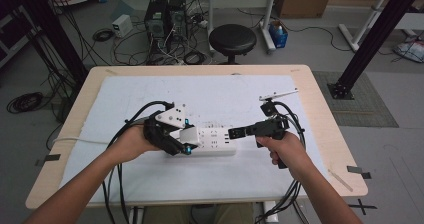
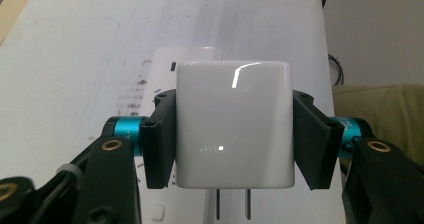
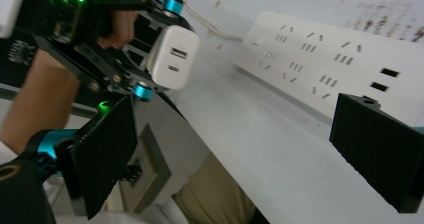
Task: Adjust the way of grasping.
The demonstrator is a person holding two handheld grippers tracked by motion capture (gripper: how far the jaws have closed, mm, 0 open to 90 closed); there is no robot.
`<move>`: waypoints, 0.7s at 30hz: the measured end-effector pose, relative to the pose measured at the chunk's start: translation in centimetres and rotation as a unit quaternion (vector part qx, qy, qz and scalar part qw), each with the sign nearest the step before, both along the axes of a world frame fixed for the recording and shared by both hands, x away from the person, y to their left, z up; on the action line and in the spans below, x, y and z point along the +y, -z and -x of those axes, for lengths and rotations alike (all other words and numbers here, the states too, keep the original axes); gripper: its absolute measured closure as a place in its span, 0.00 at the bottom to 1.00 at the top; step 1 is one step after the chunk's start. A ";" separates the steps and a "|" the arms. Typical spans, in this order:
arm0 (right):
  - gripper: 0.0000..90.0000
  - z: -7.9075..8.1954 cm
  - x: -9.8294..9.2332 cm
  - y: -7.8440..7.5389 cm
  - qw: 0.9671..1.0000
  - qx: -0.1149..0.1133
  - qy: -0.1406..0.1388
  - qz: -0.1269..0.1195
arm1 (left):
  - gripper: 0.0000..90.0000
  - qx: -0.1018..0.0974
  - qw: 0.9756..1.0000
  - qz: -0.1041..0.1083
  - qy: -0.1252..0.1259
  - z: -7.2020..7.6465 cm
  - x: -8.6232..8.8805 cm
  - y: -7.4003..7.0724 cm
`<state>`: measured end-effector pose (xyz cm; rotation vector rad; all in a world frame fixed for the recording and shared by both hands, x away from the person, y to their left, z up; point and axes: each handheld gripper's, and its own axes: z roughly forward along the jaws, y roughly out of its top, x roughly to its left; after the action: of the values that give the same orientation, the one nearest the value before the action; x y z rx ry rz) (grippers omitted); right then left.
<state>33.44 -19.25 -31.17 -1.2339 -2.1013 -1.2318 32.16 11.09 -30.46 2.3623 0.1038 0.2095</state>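
A white cube charger sits squarely between the black pads of my left gripper, which is shut on it; its two metal prongs point out at the bottom of the left gripper view. In the high view the left gripper holds the charger over the left end of a white power strip. My right gripper reaches the strip's right end. Its jaws stand open with nothing pressed between them, and beyond them lie the strip and the held charger.
The strip lies on a white sheet covering a wooden table. Its cord runs off to the left. Cables hang from both grippers over the near edge. A black stool and computers stand on the floor beyond.
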 end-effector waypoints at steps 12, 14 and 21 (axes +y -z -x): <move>0.08 -0.5 1.7 0.4 0.998 0.059 0.006 -0.022 | 0.47 -0.005 1.000 0.019 0.013 -0.1 -1.7 0.0; 0.08 -0.7 2.3 0.5 0.997 0.068 0.003 -0.025 | 0.47 -0.006 1.000 0.021 0.016 -0.1 -2.0 0.0; 0.18 -1.1 3.8 1.0 0.996 0.088 -0.009 -0.023 | 0.47 -0.009 1.000 0.022 0.019 -0.1 -2.8 0.0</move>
<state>34.49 -15.45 -32.14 -1.2525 -1.9419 -1.1140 32.25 8.28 -30.45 2.3157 0.0550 0.2091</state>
